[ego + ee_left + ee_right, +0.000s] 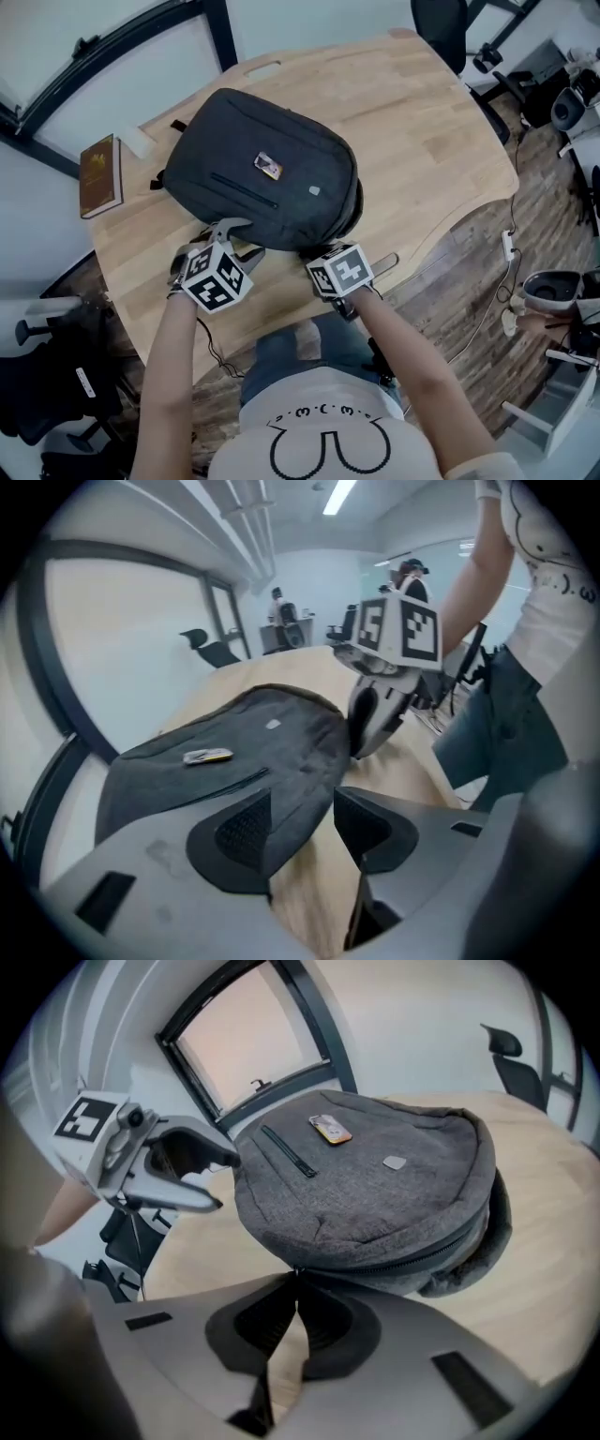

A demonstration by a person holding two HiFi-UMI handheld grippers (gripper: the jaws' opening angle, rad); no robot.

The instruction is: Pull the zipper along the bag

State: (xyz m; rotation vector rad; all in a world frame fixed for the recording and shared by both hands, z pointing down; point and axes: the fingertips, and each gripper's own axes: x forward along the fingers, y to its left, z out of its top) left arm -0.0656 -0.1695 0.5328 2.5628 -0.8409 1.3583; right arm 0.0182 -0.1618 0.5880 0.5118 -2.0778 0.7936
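A dark grey backpack (262, 173) lies flat on the wooden table (422, 141), with a small badge on its front. My right gripper (323, 251) is at the bag's near edge. In the right gripper view it (296, 1281) is shut on the zipper pull (296, 1271), and the zipper line (422, 1251) runs off to the right round the bag's side. My left gripper (239, 236) stands open at the bag's near left edge. In the left gripper view the bag's edge (300, 761) lies in the gap between its pads (248, 832), which do not press on it.
A brown book (98, 175) lies on the table's left corner. Office chairs stand at the far side (441, 23) and low left (56, 375). Cables (506, 248) hang off the table's right edge. The table's near edge is right under my hands.
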